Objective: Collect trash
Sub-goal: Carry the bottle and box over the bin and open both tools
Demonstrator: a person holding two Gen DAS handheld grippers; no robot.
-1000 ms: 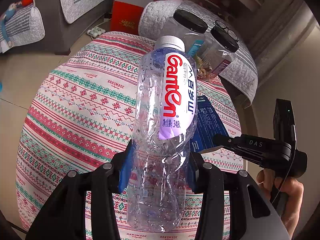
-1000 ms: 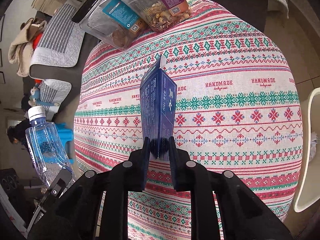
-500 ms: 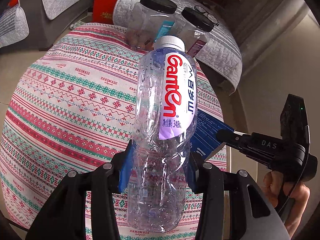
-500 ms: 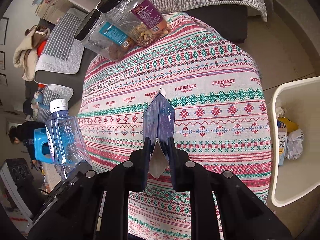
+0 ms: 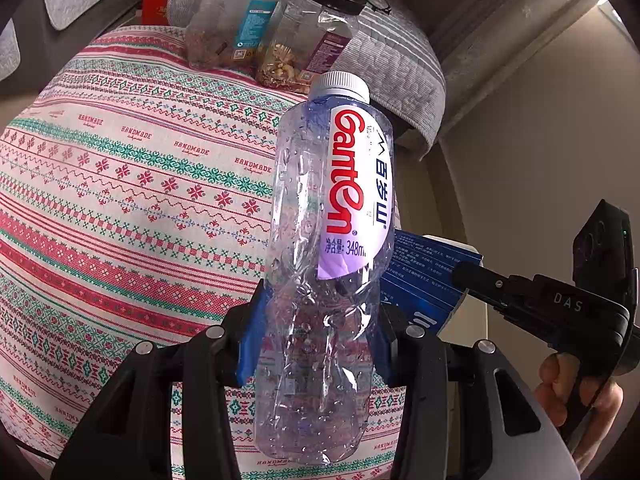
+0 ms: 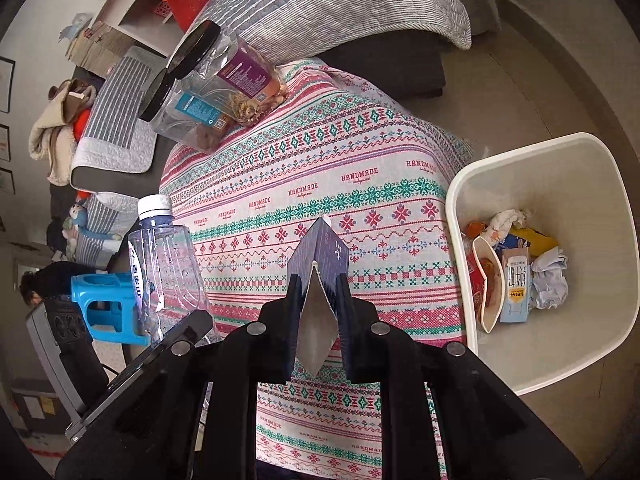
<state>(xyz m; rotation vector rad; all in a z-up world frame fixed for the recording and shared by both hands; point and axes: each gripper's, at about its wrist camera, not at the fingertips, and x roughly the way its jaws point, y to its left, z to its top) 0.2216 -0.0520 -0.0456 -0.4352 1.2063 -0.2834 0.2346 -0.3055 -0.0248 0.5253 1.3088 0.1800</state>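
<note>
While left gripper point(image 5: 316, 332) clamps a crumpled Ganten water bottle point(image 5: 328, 264) above the patterned tablecloth point(image 5: 120, 184), right gripper point(image 6: 318, 312) pinches a flattened navy carton point(image 6: 320, 256); white bin point(image 6: 520, 368) beside the table's edge.

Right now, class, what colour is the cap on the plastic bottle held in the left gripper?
White. The cap on the bottle shows best in the left wrist view.

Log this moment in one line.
left gripper: holds bottle | right gripper: holds carton | bin: beside table, part-filled
</note>
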